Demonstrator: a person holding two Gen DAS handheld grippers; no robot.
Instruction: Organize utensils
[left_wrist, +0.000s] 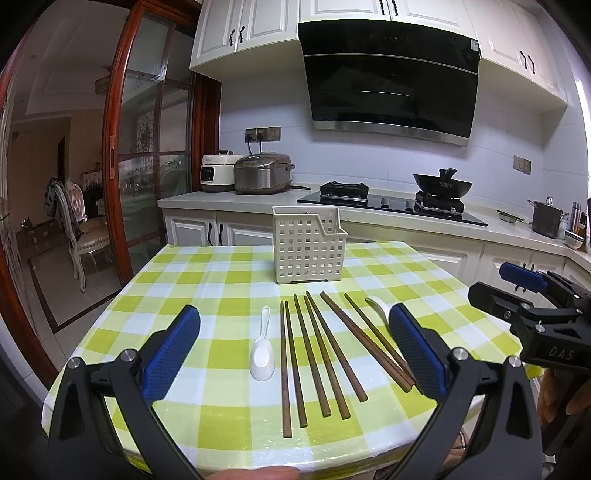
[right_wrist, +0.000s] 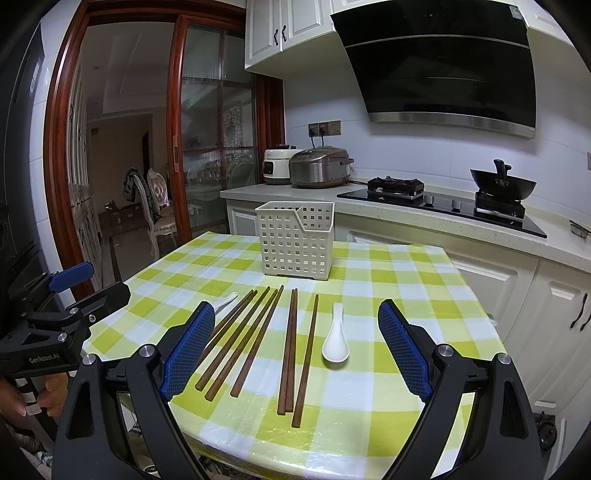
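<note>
Several brown wooden chopsticks (left_wrist: 314, 354) lie side by side on the green-and-white checked tablecloth (left_wrist: 207, 280); they also show in the right wrist view (right_wrist: 258, 339). A white spoon (left_wrist: 262, 350) lies at their left and a second white spoon (right_wrist: 335, 338) at their right. A cream perforated utensil basket (left_wrist: 308, 249) stands upright behind them, seen too in the right wrist view (right_wrist: 295, 240). My left gripper (left_wrist: 295, 332) is open and empty above the table's near edge. My right gripper (right_wrist: 297, 328) is open and empty beside it.
A counter behind the table holds two rice cookers (left_wrist: 262, 171), a gas hob (left_wrist: 388, 201) and a wok (left_wrist: 443, 182). A range hood (left_wrist: 391, 77) hangs above. A glass sliding door (left_wrist: 147, 155) and a chair (left_wrist: 79, 225) are at the left.
</note>
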